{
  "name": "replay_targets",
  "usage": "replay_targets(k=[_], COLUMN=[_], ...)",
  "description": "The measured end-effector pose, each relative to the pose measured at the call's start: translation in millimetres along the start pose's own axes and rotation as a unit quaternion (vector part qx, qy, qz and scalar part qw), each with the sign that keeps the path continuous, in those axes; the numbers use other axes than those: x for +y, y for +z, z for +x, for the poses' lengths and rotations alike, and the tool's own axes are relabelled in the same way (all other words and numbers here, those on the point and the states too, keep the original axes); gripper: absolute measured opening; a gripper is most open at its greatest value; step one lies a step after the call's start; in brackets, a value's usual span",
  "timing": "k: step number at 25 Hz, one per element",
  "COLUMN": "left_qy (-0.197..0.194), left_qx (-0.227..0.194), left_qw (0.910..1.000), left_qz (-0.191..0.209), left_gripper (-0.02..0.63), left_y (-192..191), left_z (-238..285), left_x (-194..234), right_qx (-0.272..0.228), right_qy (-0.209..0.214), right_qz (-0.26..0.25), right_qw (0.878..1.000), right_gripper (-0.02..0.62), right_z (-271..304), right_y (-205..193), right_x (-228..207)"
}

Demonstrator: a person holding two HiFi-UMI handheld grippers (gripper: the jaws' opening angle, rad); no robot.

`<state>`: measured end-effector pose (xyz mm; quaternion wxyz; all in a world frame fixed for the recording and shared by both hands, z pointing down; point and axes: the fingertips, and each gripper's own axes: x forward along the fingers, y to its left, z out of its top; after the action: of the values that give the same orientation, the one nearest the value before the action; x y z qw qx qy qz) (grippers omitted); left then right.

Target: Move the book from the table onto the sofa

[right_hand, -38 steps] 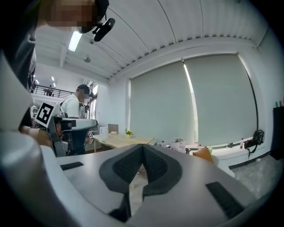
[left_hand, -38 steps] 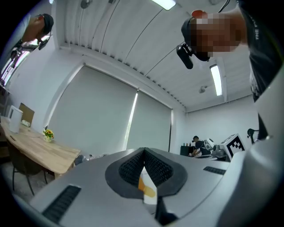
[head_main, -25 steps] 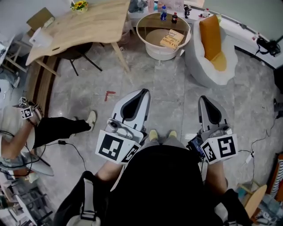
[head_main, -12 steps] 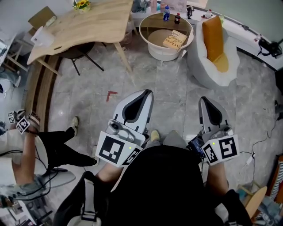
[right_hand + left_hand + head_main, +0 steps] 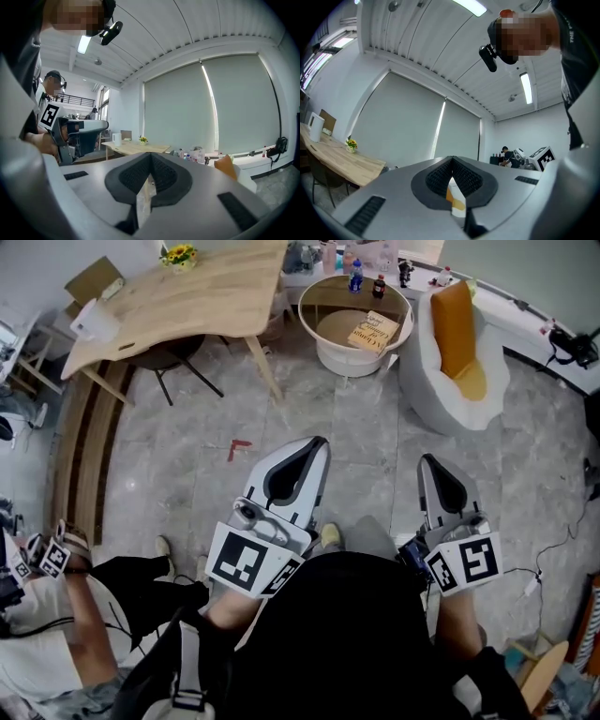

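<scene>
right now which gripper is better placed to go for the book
Right, probably. The left gripper and right gripper are both shut, empty and far from the book at the round table, but the sofa stands on the right gripper's side.

Nothing legible anywhere at the moment. The book (image 5: 373, 332) on the round table (image 5: 302, 304) shows dark print on its tan cover, too small to read. The bottles (image 5: 356, 276) beside it have labels, just as illegible. The left gripper (image 5: 316, 442) and right gripper (image 5: 427, 459) carry black-and-white square code markers, with no letters or numbers. A red corner mark (image 5: 238, 448) sits on the floor (image 5: 187, 484).
</scene>
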<state>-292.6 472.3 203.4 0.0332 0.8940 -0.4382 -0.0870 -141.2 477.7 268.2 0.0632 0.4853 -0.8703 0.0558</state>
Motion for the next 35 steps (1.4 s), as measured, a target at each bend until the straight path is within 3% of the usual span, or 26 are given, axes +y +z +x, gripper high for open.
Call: replay_targets(k=[16, 23, 35], left_qy=[-0.004, 0.005, 0.003], left_qx=[0.011, 0.012, 0.036], left_qw=[0.9999, 0.9999, 0.9993], left_qz=[0.002, 0.004, 0.013], left_gripper=[0.012, 0.012, 0.012], left_y=[-9, -15, -38], left_z=[31, 71, 138], left_x=[6, 22, 43], right_qx=[0.005, 0.001, 0.01], right_qy=[0.01, 0.009, -0.028], right_qz=[-0.003, -0.015, -0.006], right_qw=[1.0, 1.0, 1.0], right_gripper=[0.009, 0.009, 0.009], right_z=[25, 57, 81], right_y=[-3, 4, 0], right_x=[-26, -67, -142])
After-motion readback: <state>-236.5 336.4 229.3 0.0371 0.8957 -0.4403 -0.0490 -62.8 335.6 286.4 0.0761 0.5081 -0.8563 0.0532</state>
